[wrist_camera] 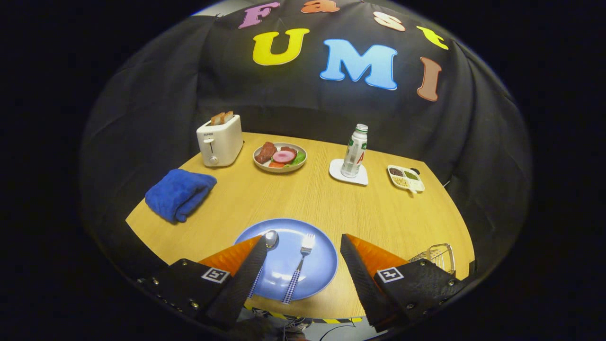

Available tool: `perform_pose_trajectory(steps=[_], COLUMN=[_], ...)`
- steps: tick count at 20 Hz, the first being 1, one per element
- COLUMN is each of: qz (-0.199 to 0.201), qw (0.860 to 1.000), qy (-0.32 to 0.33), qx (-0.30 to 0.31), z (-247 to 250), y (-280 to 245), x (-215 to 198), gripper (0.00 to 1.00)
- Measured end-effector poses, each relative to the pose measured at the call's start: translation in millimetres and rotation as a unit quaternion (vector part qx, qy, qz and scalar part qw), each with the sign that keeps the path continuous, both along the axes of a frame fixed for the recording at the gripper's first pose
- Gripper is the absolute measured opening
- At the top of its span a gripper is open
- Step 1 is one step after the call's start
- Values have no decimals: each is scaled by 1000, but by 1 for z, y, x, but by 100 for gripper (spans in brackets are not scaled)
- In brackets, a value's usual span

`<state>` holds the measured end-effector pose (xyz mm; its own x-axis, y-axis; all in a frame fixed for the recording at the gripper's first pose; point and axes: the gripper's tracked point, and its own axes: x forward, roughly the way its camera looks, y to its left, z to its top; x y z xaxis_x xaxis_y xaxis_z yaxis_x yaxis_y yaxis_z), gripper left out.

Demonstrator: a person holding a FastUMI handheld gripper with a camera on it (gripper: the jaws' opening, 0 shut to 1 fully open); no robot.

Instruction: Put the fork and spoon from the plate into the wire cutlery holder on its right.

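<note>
Gripper view: your jaws (303, 251) gape wide, empty, over the blue plate (322, 258) at lower centre. Fork (299, 267) lies between them; spoon (270, 240) is half hidden by the left finger. Wire cutlery holder (438, 255), lower right, is partly blocked.

Your gripper (303, 246) hangs wide open over the blue plate (322, 270), so you've got room between the fingers around the fork (299, 267); the spoon (270, 241) sits tight against the left finger (246, 265). The wire holder (438, 258) is just right of the right finger. Bare table (303, 199) runs beyond the plate before the food dish (280, 157), bottle (355, 151) and snack tray (405, 178). The blue towel (180, 194) and toaster (220, 140) crowd the far left.
</note>
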<state>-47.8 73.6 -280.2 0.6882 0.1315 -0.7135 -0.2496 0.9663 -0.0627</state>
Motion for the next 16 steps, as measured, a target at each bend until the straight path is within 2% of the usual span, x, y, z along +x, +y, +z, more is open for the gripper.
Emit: perform_pose_trajectory(steps=[4, 9, 13, 14, 16], qz=[3, 7, 14, 18, 22], qw=[998, 989, 981, 978, 974], qy=[60, 144, 187, 199, 218], qx=[-16, -35, -50, -53, -60], z=[-34, -73, -92, -96, -106], y=[-4, -10, -10, -9, -9], x=[-15, -32, -41, -44, -46], gripper=[97, 95, 86, 73, 65])
